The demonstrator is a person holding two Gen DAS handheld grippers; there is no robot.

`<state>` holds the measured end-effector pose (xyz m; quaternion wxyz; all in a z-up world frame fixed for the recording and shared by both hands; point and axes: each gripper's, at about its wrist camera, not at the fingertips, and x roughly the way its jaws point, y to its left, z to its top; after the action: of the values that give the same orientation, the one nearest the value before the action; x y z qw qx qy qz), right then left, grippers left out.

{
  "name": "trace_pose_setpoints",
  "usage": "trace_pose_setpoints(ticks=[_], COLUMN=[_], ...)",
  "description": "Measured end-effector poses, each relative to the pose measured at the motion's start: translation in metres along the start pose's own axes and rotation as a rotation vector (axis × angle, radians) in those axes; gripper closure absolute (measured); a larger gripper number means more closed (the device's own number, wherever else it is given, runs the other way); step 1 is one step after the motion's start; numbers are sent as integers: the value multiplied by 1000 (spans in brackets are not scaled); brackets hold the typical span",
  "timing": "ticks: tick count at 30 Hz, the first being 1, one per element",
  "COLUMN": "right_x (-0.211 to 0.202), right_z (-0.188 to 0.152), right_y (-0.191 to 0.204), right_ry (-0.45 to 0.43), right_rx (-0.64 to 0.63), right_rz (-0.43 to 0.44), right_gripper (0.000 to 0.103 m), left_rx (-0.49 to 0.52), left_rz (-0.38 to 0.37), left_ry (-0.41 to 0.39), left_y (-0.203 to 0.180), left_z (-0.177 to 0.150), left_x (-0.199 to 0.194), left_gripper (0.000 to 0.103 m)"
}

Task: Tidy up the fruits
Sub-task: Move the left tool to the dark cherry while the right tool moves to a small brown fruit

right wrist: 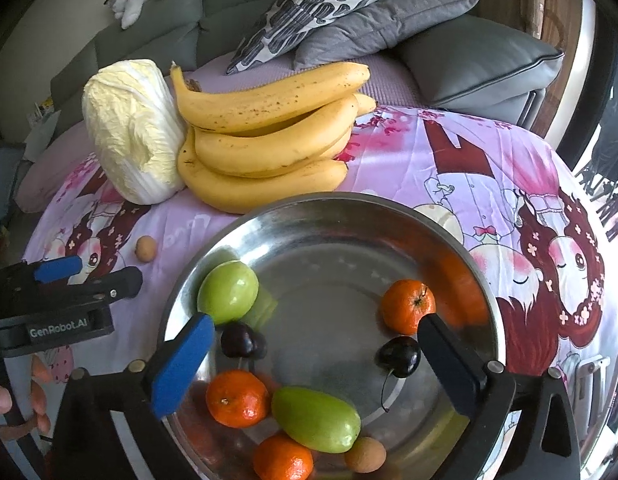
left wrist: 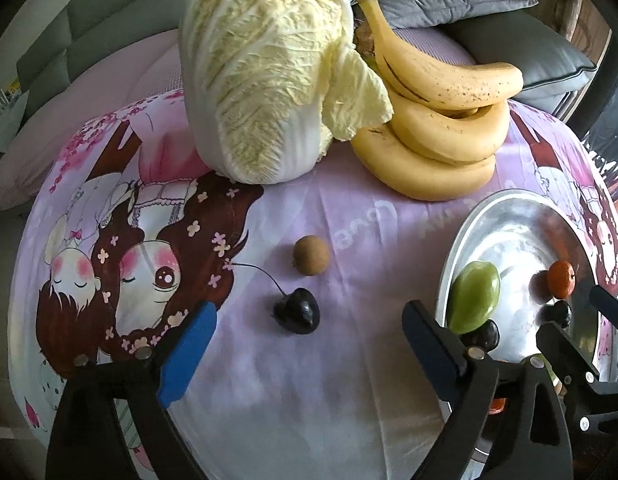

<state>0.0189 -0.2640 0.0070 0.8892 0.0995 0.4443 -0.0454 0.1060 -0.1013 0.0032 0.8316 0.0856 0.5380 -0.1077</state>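
- left wrist view: the left gripper (left wrist: 309, 344) hangs over the printed cloth (left wrist: 349, 216), jaws spread wide and released, nothing pressed between the pads; a dark cherry (left wrist: 297, 311) with a long stem lies on the cloth between them, touching neither.
- just beyond the cherry, a small brown round fruit (left wrist: 311, 255) sits on the cloth, apart from it.
- only this view shows the cherry on the cloth; the right wrist view shows the brown fruit (right wrist: 145, 248) but the cherry there is hidden behind the left gripper (right wrist: 105, 276).
- at the far side a napa cabbage (left wrist: 265, 72) stands beside a bunch of bananas (left wrist: 437, 120); a loose cabbage leaf touches the bananas.
- the steel bowl (left wrist: 509, 216) is cut off at the right edge here; only a green fruit, an orange one and two dark ones show in it.
- right wrist view: the right gripper (right wrist: 313, 364) is over the steel bowl (right wrist: 309, 208), jaws fully apart, gripping nothing.
- this view alone shows the full contents: two green fruits (right wrist: 228, 291) (right wrist: 315, 418), three small oranges (right wrist: 407, 306) (right wrist: 237, 398) (right wrist: 283, 458), two cherries (right wrist: 243, 340) (right wrist: 399, 356) and a brown fruit (right wrist: 365, 454) at the near rim.
- the right-hand cherry lies just beside the black finger; whether they touch i cannot tell.
- fingers of a hand (right wrist: 13, 408) show at the lower left edge, seen only here.
- cushions (right wrist: 389, 28) and a sofa lie behind the table in both views.
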Motion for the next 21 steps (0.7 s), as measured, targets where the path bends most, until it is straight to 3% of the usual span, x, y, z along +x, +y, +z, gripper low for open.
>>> trace_pose_setpoints(ticks=[13,17,21], right_x=[-10,-6,3], right_z=[11,20,24], right_y=[44,66,78], right_ry=[-73,-79,-61], right_rx=[-68,-89,-87], right_rz=[37,82,89], right_gripper=[2,20,30], left_rx=[-141,-148,-121], left_rz=[-36,-96,-141], left_ry=[21,68,106], left_y=[63,72,71], left_z=[8,4,1], left_x=[7,22,36], left_gripper=[10,36,43])
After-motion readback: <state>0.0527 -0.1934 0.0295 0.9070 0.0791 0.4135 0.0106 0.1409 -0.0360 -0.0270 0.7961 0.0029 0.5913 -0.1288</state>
